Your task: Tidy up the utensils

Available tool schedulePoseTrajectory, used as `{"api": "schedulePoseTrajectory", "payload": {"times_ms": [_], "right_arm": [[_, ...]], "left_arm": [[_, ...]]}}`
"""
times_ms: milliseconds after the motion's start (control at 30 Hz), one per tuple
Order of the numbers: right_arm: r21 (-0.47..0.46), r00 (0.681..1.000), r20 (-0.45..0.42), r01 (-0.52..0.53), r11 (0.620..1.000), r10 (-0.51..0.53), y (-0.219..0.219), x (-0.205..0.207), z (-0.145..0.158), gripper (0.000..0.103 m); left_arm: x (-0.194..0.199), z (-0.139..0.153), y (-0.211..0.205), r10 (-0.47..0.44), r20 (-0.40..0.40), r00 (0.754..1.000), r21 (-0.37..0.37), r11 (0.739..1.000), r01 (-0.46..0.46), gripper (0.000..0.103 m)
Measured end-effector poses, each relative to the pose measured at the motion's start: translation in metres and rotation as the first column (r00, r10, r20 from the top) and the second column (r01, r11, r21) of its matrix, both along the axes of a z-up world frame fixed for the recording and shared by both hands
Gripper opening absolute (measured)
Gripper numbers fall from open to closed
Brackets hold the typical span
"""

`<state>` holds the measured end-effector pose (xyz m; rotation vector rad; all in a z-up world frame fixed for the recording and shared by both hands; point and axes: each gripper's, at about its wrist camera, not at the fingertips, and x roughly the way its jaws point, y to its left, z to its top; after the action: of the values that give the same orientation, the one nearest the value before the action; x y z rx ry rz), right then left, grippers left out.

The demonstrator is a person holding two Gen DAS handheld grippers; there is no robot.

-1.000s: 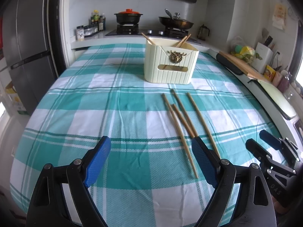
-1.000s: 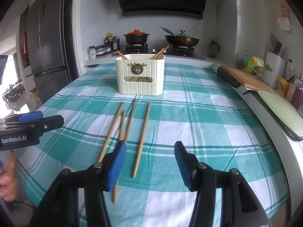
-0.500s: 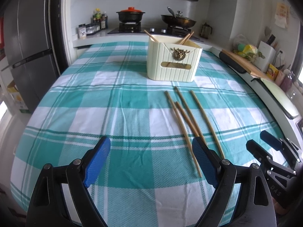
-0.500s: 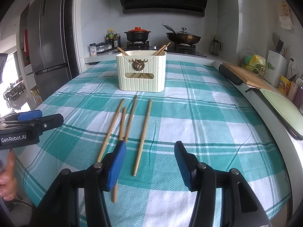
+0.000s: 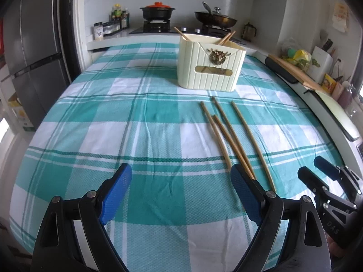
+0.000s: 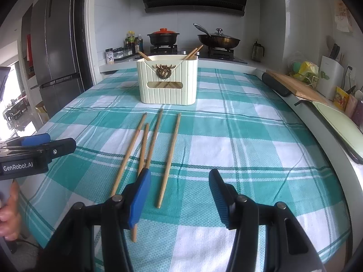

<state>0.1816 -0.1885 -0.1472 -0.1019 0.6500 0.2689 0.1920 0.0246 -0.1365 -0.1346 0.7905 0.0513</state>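
Observation:
Several wooden chopsticks (image 5: 229, 133) lie side by side on the green checked tablecloth, in front of a cream utensil holder (image 5: 209, 64) that holds more chopsticks. In the right wrist view the chopsticks (image 6: 158, 145) lie ahead and left, before the holder (image 6: 168, 80). My left gripper (image 5: 181, 190) is open and empty, low over the cloth, left of the chopsticks' near ends. My right gripper (image 6: 179, 195) is open and empty, just right of their near ends. Each gripper shows in the other's view: the right one (image 5: 322, 179) and the left one (image 6: 40, 145).
The table's right edge meets a counter with a cutting board (image 6: 297, 86), a tray (image 6: 335, 120) and small jars. Behind the table stand a stove with a pot (image 6: 163, 37) and a wok (image 6: 219, 39). A fridge (image 6: 54, 52) stands at the left.
Both views have tilted up slightly, so the holder and chopsticks sit lower in frame. Both grippers stay open and empty, and nothing on the table has moved.

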Motion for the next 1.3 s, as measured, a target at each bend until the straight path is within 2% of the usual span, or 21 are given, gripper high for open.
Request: {"api": "schedulePoseTrajectory", "payload": {"times_ms": [233,367,500,633,800,1000,1100,1167,1233,1267,1300], "right_arm": [[0.007,1.0,-0.003,0.002,1.0,-0.002,0.0,0.001,-0.001,0.054],[0.027,1.0,0.004,0.026,0.999,-0.026,-0.01,0.001,0.0,0.054],[0.036,0.999,-0.012,0.039,0.999,-0.039,-0.015,0.003,-0.004,0.054],[0.045,0.999,-0.019,0.038,0.998,-0.037,-0.017,0.005,-0.005,0.054],[0.048,0.999,-0.012,0.037,0.998,-0.036,-0.018,0.002,-0.003,0.054],[0.045,0.999,-0.019,0.042,0.998,-0.041,-0.025,0.005,-0.002,0.054],[0.065,0.999,-0.05,-0.005,0.998,0.008,-0.025,0.024,0.001,0.054],[0.068,0.995,-0.085,-0.038,0.997,0.044,-0.021,0.044,-0.001,0.054],[0.072,0.989,-0.132,-0.06,0.996,0.069,-0.014,0.065,-0.008,0.054],[0.081,0.984,-0.158,-0.074,0.994,0.086,-0.01,0.076,-0.013,0.054],[0.08,0.979,-0.184,-0.08,0.994,0.094,-0.005,0.086,-0.018,0.054]], "left_arm": [[0.005,-0.004,0.001,0.002,-0.013,1.0,-0.003,1.0,-0.002,0.09],[0.016,-0.007,0.009,-0.009,-0.047,0.999,-0.056,0.998,0.006,0.09],[0.029,-0.01,0.013,-0.01,-0.069,0.998,-0.063,0.998,0.006,0.09],[0.049,-0.015,0.004,-0.055,-0.105,0.993,-0.072,0.996,0.048,0.09],[0.077,-0.022,-0.021,-0.108,-0.114,0.988,-0.028,0.994,0.106,0.09],[0.104,-0.043,-0.043,-0.118,-0.159,0.98,0.071,0.989,0.131,0.088],[0.11,-0.051,-0.043,-0.121,-0.18,0.976,0.072,0.988,0.135,0.081],[0.113,-0.054,-0.04,-0.131,-0.197,0.972,0.031,0.99,0.139,0.067],[0.113,-0.055,-0.041,-0.143,-0.188,0.972,0.006,0.989,0.147,0.06],[0.113,-0.054,-0.043,-0.152,-0.181,0.972,0.005,0.988,0.156,0.049],[0.113,-0.054,-0.046,-0.166,-0.175,0.971,0.002,0.986,0.169,0.042]]}}
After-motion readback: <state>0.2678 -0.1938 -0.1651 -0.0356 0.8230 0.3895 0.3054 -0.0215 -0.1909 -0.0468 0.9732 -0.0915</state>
